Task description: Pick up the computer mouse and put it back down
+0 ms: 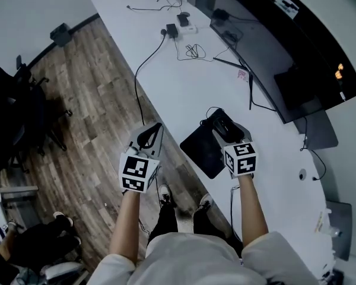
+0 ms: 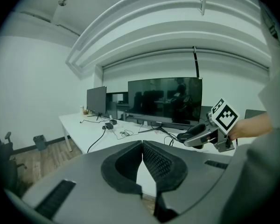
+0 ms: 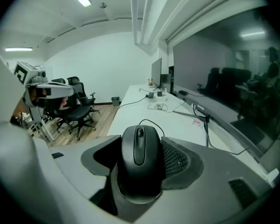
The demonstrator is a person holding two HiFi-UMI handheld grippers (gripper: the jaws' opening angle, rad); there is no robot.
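Note:
A black wired computer mouse (image 3: 140, 157) sits between the jaws of my right gripper (image 3: 141, 160), which is shut on it. In the head view the same mouse (image 1: 223, 123) hangs above the black mouse pad (image 1: 203, 152) at the near edge of the white desk (image 1: 184, 82). Its cable (image 3: 155, 123) trails off toward the desk. My left gripper (image 1: 149, 136) is off the desk's edge, over the wooden floor, left of the pad. Its jaws (image 2: 142, 164) are shut with the pads touching and nothing between them. The right gripper (image 2: 200, 133) also shows in the left gripper view.
Wide dark monitors (image 1: 296, 46) run along the desk's far side. Cables and small adapters (image 1: 177, 28) lie farther up the desk. Black office chairs (image 1: 18, 111) stand on the wooden floor at the left. The person's feet (image 1: 184, 203) are below the desk edge.

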